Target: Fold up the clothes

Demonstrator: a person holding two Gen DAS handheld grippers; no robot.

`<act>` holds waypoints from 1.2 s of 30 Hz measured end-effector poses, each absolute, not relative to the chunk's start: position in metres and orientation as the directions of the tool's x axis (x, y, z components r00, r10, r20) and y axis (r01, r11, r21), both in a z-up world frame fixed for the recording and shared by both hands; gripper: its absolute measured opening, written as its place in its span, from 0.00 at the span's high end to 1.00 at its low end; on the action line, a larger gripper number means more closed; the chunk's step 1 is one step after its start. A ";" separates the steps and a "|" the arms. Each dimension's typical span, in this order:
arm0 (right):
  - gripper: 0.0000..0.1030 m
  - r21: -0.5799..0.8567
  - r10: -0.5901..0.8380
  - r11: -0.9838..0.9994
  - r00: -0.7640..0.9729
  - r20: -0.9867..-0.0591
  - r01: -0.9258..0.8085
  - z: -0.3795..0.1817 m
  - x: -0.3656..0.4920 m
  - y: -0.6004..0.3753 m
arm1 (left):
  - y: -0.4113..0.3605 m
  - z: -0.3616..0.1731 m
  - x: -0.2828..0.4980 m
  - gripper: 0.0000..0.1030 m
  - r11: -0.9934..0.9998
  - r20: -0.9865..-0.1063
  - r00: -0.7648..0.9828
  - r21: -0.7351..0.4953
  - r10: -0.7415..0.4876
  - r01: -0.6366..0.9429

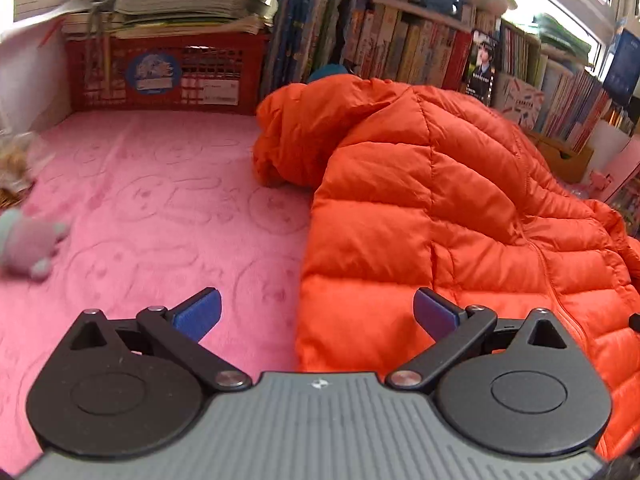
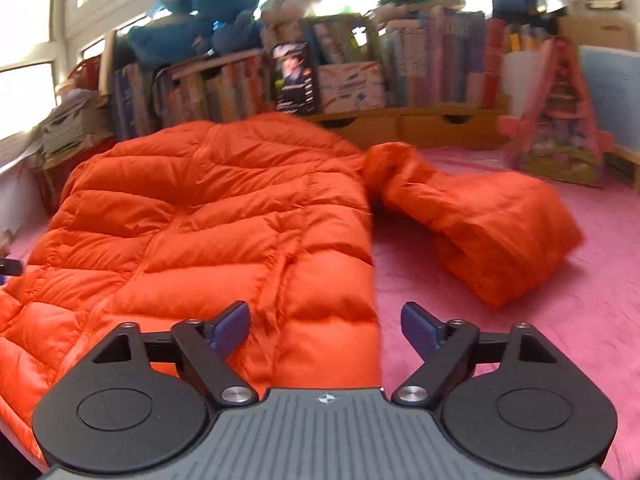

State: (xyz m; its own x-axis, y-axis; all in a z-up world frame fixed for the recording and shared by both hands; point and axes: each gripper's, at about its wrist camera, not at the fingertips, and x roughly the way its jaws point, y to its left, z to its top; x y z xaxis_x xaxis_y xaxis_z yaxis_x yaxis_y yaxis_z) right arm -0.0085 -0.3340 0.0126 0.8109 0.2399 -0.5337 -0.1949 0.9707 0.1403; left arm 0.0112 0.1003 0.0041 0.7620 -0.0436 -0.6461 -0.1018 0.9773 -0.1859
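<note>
blanket (image 1: 152, 208): pink, spread flat as the work surface, bare to the left of the jacket and past its right sleeve.
jacket (image 2: 224, 216): orange puffer, lying flat on the blanket, front up with the zip line showing, hem toward both cameras; body not yet folded.
left sleeve (image 1: 288, 136): bunched up near the shoulder, beside the body rather than laid across it; whether that counts as folded cannot be told.
right sleeve (image 2: 492, 236): stretched out sideways on the blanket, well clear of the body, cuff end rumpled; not folded in.
progress: early; garment laid out, no clean fold visible; sleeves to bring over the body, then the body to double up.
crate (image 1: 160, 76): red, at the far edge of the blanket, papers stacked on top.
books (image 2: 436, 68): packed in rows behind the jacket, plush toys on top.
left gripper (image 1: 318, 314): jaws wide apart, nothing between them, over the jacket's left edge near the hem.
right gripper (image 2: 325, 326): jaws wide apart, empty, over the jacket's right edge at the hem.
likely next: a grab at a sleeve or the hem, judging by the open jaws near the edges.
</note>
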 end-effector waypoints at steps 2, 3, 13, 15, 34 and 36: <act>0.14 0.152 0.257 0.966 0.792 -0.554 -0.208 0.018 0.009 -0.334 | 0.102 0.003 0.032 0.00 0.973 -0.668 0.739 -0.217 -0.088 -0.081; 0.13 0.160 0.265 0.964 0.781 -0.566 -0.211 0.022 0.020 -0.334 | 0.102 0.003 0.043 0.00 0.971 -0.680 0.726 -0.226 -0.103 -0.074; 0.15 0.148 0.251 0.967 0.667 -0.701 -0.208 0.026 0.126 -0.309 | 0.098 -0.009 0.117 0.00 0.960 -0.750 0.642 -0.270 -0.160 -0.076; 0.15 0.150 0.247 0.968 0.671 -0.699 -0.199 0.023 0.138 -0.305 | 0.099 -0.010 0.124 0.00 0.958 -0.751 0.643 -0.274 -0.154 -0.090; 0.87 0.183 0.255 0.967 0.676 -0.691 -0.177 0.017 0.126 -0.303 | 0.062 0.012 0.065 0.90 0.989 -0.681 0.720 -0.140 -0.134 0.052; 0.88 0.164 0.257 0.966 0.675 -0.692 -0.199 0.020 0.113 -0.303 | 0.064 0.012 0.053 0.90 0.988 -0.677 0.722 -0.141 -0.143 0.064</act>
State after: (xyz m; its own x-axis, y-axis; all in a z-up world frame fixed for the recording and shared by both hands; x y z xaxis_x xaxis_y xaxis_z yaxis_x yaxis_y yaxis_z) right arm 0.1133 -0.3034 0.0195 0.6746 0.2566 -0.6922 -0.1988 0.9662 0.1644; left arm 0.0533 0.0637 0.0123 0.7222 -0.1433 -0.6766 0.0639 0.9879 -0.1411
